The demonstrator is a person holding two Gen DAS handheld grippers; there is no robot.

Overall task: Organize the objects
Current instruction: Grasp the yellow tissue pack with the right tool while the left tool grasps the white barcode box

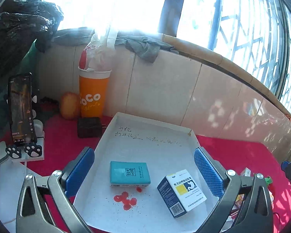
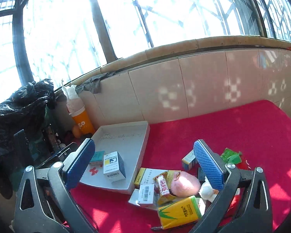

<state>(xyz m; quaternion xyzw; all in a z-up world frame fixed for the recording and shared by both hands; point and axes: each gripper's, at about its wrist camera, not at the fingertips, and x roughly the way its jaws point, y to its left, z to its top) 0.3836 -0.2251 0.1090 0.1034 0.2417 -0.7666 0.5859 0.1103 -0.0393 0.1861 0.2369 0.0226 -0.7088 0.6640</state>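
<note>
A white cardboard tray (image 1: pixel 145 145) (image 2: pixel 139 143) lies on the red cloth. Inside it rest a flat teal box (image 1: pixel 129 172) (image 2: pixel 97 156) and a blue-and-white medicine box (image 1: pixel 182 191) (image 2: pixel 114 165), beside some red blotches (image 1: pixel 125 199). My left gripper (image 1: pixel 143 171) stands open over the tray, holding nothing. My right gripper (image 2: pixel 145 165) hangs open above a pile right of the tray: a pink plush ball (image 2: pixel 185 185), a yellow drink carton (image 2: pixel 179 211), a barcoded white box (image 2: pixel 146 193), a red-and-yellow snack packet (image 2: pixel 163 187) and a yellow-white box (image 2: pixel 145 174).
An orange cup (image 1: pixel 93 95) with a bag in it, a fruit (image 1: pixel 69 105), a dark small box (image 1: pixel 89 127) and a phone on a paw stand (image 1: pixel 21 108) sit left of the tray. A tiled wall (image 1: pixel 164 89) runs behind. Green packets (image 2: pixel 230 155) lie at right.
</note>
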